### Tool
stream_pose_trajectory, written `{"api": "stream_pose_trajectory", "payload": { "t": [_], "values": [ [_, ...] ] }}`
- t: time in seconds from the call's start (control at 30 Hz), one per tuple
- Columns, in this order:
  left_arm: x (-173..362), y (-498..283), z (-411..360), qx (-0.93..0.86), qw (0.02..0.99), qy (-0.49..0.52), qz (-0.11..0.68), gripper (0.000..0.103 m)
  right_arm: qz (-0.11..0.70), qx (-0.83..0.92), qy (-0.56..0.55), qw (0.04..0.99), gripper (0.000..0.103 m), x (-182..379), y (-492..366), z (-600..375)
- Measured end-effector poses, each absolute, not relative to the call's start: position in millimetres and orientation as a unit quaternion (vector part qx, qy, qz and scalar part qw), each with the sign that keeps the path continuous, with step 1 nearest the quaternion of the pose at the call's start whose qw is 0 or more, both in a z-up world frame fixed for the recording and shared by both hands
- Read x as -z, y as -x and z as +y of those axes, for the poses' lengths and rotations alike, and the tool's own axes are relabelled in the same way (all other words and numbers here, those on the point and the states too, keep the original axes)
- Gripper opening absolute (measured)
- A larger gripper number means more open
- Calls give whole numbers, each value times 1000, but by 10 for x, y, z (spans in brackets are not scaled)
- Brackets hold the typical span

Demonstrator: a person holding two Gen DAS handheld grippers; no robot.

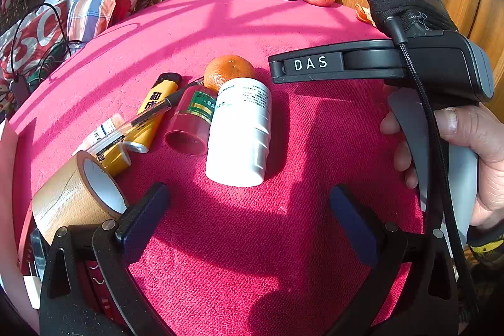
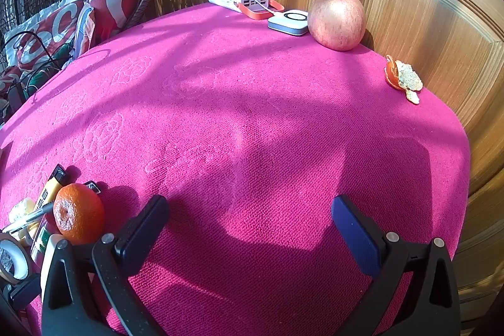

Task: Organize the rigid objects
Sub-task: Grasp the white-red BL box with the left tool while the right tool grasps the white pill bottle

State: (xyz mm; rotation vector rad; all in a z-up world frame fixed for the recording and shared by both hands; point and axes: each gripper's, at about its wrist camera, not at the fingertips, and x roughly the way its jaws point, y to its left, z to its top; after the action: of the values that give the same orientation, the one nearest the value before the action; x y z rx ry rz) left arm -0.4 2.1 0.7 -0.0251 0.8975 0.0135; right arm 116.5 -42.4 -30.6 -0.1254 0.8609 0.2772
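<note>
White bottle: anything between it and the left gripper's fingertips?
Left wrist view: nothing. Only bare red cloth separates the open left gripper from the lying white bottle.

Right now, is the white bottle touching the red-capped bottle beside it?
Touching. In the left wrist view the white bottle lies side by side against the red-capped bottle, with no cloth visible between them.

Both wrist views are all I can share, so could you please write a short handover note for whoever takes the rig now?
Left tool: open, empty, just short of the white bottle.
Right tool: open, empty, over bare pink tablecloth.
Clustered and lying down: white bottle, red bottle, yellow lighter, pen, tangerine, tape roll.
Far edge: apple.
Done: nothing evident.
Left: sorting the cluster, probably the white bottle first.
</note>
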Motion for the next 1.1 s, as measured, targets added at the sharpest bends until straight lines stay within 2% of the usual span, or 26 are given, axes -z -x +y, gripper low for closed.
{"api": "stream_pose_trajectory", "payload": {
  "t": [0.23, 0.4, 0.6, 0.73, 0.87, 1.03, 1.1],
  "values": [
    [-74, 121, -25, 24, 898, 19, 438, 103, 416, -134, 60, 898, 103, 305, -1165, -423],
    [-480, 451, -88, 36, 927, 4, 373, 103, 416, -134, 60, 898, 103, 307, -1166, -423],
    [-820, 972, 433, -44, 944, 60, 322, 103, 415, -136, 56, 898, 103, 300, -1160, -430],
    [-788, 1354, 910, -94, 935, 134, 316, 103, 413, -143, 48, 898, 103, 282, -1145, -446],
    [-656, 1623, 1127, -134, 926, 151, 320, 103, 399, -227, -11, 888, 103, 181, -1053, -525],
    [-444, 1661, 1045, -104, 920, 146, 349, 103, 296, -369, -39, 880, 103, -61, -731, -523],
    [-371, 1612, 986, -97, 917, 139, 362, 94, 295, -415, -1, 861, 103, -83, -644, -408]
  ]
}}
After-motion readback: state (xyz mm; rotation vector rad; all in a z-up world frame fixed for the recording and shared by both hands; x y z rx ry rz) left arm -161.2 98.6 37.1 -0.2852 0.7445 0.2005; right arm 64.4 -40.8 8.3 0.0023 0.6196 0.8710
